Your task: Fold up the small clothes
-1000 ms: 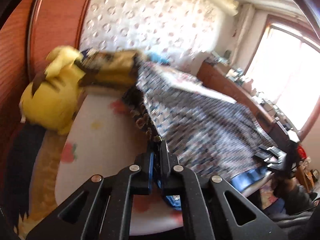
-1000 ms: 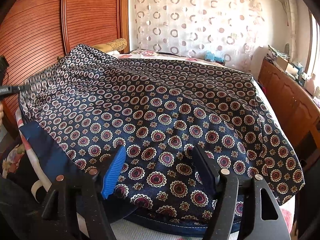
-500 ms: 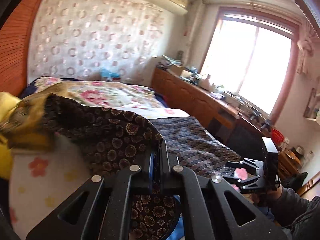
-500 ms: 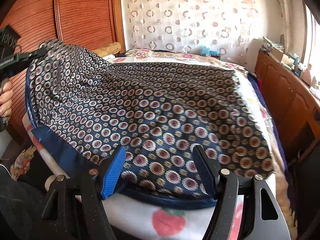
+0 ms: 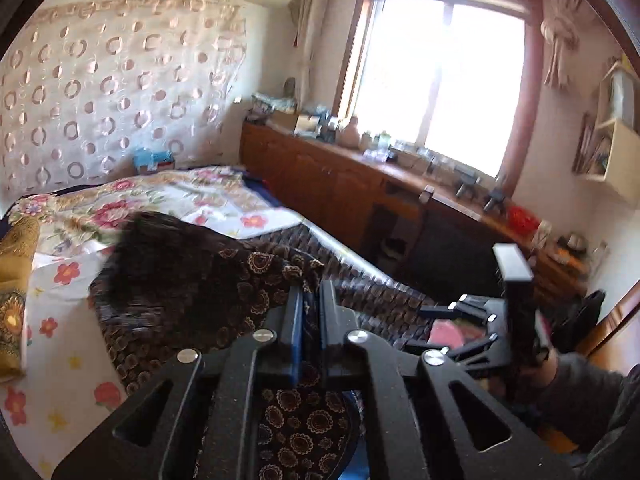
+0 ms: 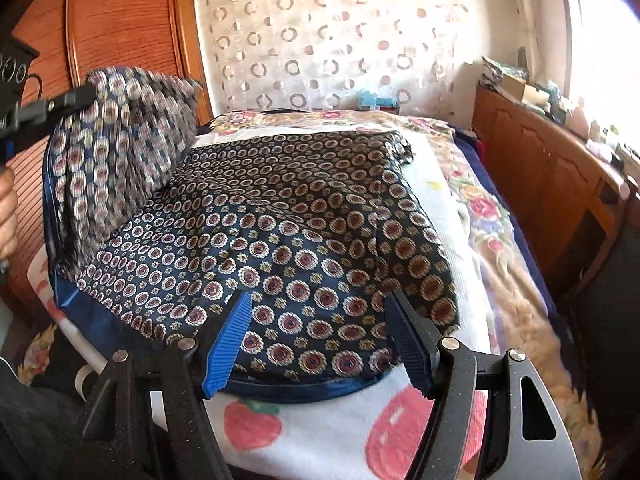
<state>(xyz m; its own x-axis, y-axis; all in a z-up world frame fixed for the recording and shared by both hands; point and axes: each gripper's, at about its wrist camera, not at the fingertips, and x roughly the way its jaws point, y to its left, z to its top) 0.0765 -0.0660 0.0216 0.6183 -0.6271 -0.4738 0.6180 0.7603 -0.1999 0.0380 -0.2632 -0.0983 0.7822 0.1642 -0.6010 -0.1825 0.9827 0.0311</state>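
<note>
A dark blue garment (image 6: 280, 220) with a red-and-white circle pattern lies spread on a white fruit-print blanket (image 6: 320, 432) on the bed. My left gripper (image 5: 307, 300) is shut on the garment's left edge (image 5: 200, 280) and holds it raised; it shows at the far left of the right wrist view (image 6: 86, 94), with the lifted cloth (image 6: 120, 152) hanging from it. My right gripper (image 6: 320, 308) is open, just above the garment's near hem, holding nothing. It also shows in the left wrist view (image 5: 468, 320).
A wooden wardrobe (image 6: 112, 32) stands left of the bed. A low wooden cabinet (image 6: 540, 176) with clutter runs along the right, under the window (image 5: 440, 68). A floral bedspread (image 5: 168, 196) covers the far bed. A patterned curtain (image 6: 340, 40) hangs behind.
My left gripper has lifted the garment's left edge up and swung it toward the right, over the rest of the cloth. My right gripper stays open and has pulled back slightly toward the near hem.
</note>
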